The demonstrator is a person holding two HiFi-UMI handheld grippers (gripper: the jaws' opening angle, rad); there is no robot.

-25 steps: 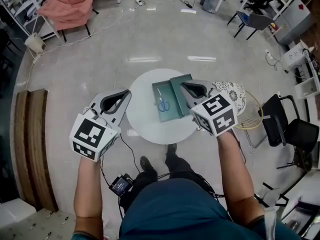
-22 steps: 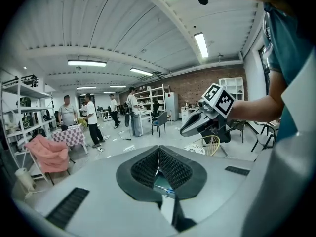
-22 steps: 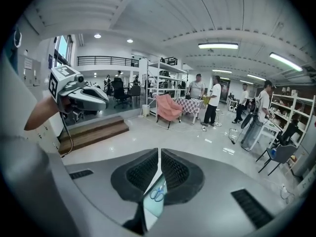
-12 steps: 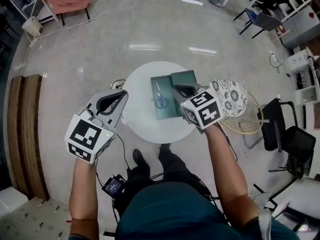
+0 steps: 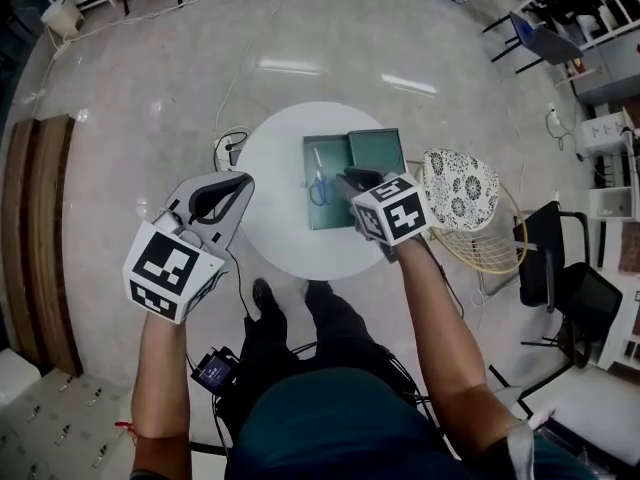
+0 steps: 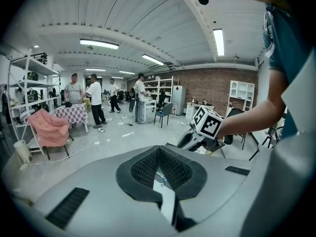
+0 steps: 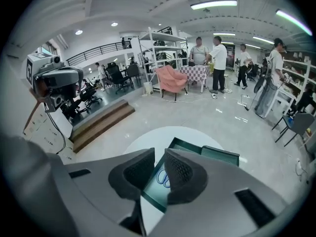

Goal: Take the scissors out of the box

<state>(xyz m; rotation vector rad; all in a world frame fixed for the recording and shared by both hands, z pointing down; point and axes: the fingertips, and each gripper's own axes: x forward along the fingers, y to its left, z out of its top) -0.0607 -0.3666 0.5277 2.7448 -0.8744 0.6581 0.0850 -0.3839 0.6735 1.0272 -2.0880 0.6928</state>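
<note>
Blue-handled scissors (image 5: pixel 319 183) lie in the open green box (image 5: pixel 330 214), just beyond the right gripper's (image 7: pixel 159 157) fingers, which have just been parting and hold nothing. The left gripper's (image 6: pixel 158 149) fingers are pressed together.

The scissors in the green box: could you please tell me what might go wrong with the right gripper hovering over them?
1. The right gripper, its fingers just opening and empty, shows only a narrow gap. It may nudge the scissors rather than straddle them.
2. The scissors lie flat in the open box. A finger could catch its wall and shift it on the table, since the left gripper is off to the side.
</note>
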